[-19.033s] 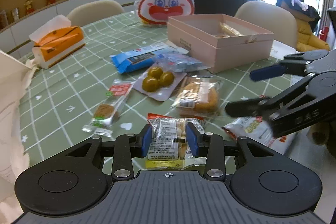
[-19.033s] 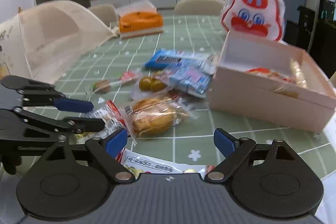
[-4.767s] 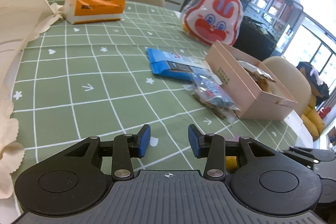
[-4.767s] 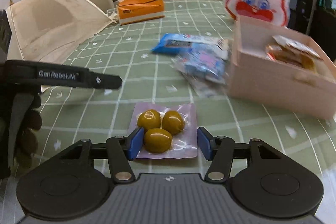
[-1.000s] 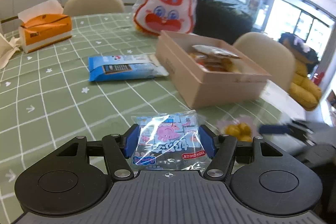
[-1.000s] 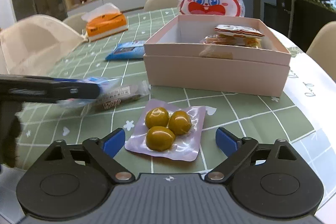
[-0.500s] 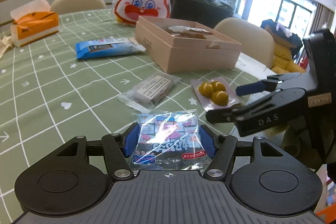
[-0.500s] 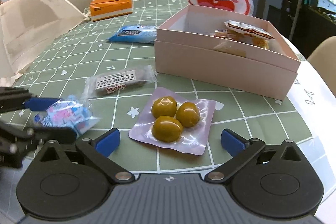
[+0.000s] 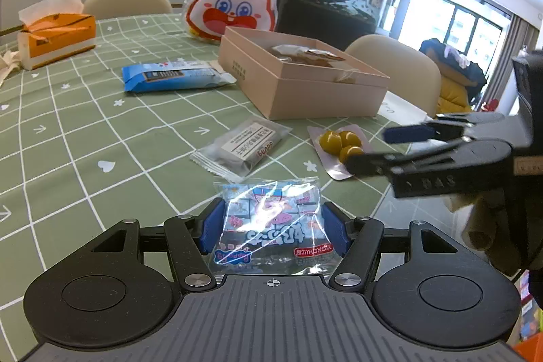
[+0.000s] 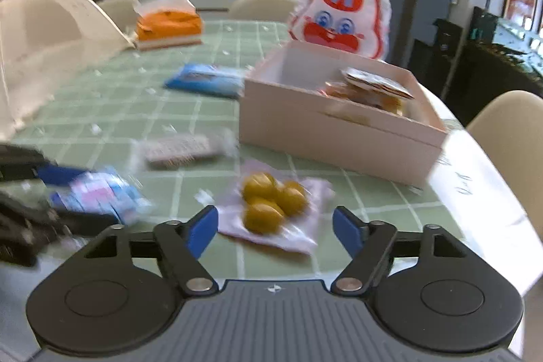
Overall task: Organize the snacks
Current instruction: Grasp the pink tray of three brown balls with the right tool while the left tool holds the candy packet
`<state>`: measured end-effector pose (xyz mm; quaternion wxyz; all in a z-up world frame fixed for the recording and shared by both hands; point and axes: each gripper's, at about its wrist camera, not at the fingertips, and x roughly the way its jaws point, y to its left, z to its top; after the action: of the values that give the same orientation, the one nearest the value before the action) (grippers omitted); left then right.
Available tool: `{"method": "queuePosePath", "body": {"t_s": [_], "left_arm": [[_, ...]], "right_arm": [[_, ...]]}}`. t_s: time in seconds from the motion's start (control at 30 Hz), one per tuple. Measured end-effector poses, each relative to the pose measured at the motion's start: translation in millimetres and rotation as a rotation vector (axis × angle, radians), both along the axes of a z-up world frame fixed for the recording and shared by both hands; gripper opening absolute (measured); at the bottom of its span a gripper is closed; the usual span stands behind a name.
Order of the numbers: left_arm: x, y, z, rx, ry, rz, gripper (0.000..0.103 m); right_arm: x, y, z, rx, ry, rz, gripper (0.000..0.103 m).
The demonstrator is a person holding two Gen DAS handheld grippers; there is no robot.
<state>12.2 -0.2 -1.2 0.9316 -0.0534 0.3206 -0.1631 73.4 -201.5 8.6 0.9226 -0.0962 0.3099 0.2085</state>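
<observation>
Here the green checked tablecloth (image 9: 85, 131) covers the table, and on it stands the pink box (image 9: 305, 83), open, with wrapped snacks inside. Behind the box leans the rabbit-face bag (image 9: 234, 2), touching or just behind its far corner. The orange tissue box (image 9: 57, 34) sits far off to the left. A blue packet (image 9: 169, 78) lies flat just left of the box. Nearer, a grey wrapped bar (image 9: 246, 146) lies at an angle, and just beside it on the right the pouch of three olives (image 10: 271, 202) lies flat. The right gripper (image 10: 275, 228) hovers over that pouch, its jaws wide and touching nothing. The left gripper (image 9: 271, 231) has its blue pads pressed on both sides of a small blue candy bag (image 9: 271, 226), held above the tablecloth.
</observation>
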Motion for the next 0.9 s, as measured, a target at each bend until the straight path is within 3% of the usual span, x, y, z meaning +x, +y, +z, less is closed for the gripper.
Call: {"method": "queuePosePath", "body": {"t_s": [0.13,0.2,0.27,0.53,0.9], "left_arm": [[0,0,0,0.005,-0.001,-0.001,0.068],[-1,-1,0,0.01,-0.002,-0.001,0.068],[-1,-2,1,0.017,-0.003,-0.002,0.068],[0,-4,1,0.029,-0.003,-0.003,0.068],[-6,-28,3,0.168,-0.001,0.017,0.068]], "right_arm": [[21,12,-12,0.031,0.076,-0.025,0.074],[22,14,-14,0.032,0.063,-0.034,0.074],[18,14,-13,0.016,0.051,-0.032,0.066],[-4,-12,-15,0.027,0.049,-0.034,0.066],[-35,-40,-20,0.067,0.021,-0.07,0.066]]}}
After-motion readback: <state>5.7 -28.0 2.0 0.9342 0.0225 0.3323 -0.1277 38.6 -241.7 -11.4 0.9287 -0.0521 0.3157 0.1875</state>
